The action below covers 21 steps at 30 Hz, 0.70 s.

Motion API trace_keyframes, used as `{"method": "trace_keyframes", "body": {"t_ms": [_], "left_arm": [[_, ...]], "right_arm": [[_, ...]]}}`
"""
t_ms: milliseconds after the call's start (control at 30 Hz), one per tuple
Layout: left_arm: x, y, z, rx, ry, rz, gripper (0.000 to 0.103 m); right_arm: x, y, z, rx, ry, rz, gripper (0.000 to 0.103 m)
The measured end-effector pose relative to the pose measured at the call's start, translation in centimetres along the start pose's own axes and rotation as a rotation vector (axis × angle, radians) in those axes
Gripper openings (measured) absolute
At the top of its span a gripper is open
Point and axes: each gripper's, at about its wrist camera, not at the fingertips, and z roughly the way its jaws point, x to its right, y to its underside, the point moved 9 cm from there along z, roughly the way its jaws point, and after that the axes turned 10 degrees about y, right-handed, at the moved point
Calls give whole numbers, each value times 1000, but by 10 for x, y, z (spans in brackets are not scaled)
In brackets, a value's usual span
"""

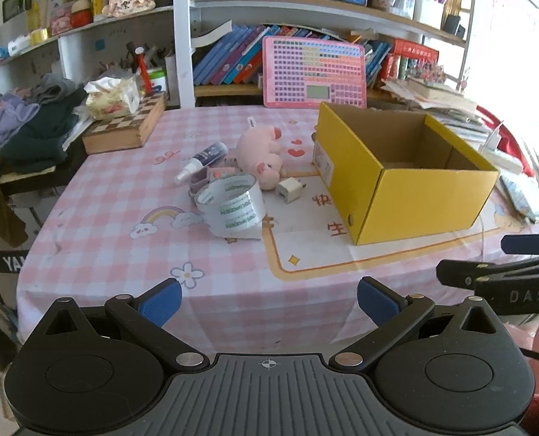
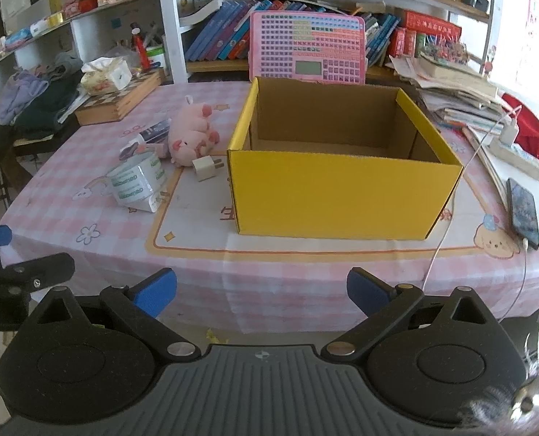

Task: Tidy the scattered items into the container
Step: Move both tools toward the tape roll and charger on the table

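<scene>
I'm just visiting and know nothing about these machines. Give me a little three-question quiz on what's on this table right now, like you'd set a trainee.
1. True or false: the yellow cardboard box already holds the pink plush pig.
2. Which lies nearest the pig: A) black phone, B) white charger plug, C) wooden chessboard box?
3. Fill in: the left gripper and the right gripper are both ____.

Key: 1 false, the pig lies on the checked pink tablecloth, left of the box. 2 B. 3 open, holding nothing.
</scene>
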Motion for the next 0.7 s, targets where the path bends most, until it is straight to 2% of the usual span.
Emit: {"method": "trace_keyframes", "body": {"t_ms": [267, 367, 500, 567, 700], "left_arm": [[-1, 2, -1, 16, 24, -25, 103], [-1, 0, -5, 46, 37, -54, 103], [2, -7, -10, 93, 21, -75, 103], [4, -11, -9, 95, 4, -68, 103], [9, -20, -4, 81, -42, 6, 103]], "right_arm": [[-2, -2, -3, 48, 21, -51, 102], [-1, -5, -2, 54, 2, -48, 102], [-1, -15, -7, 112, -59, -67, 103], [-3, -16, -5, 106, -83, -89, 103], [-3, -23, 1, 96, -111, -131, 103]]}}
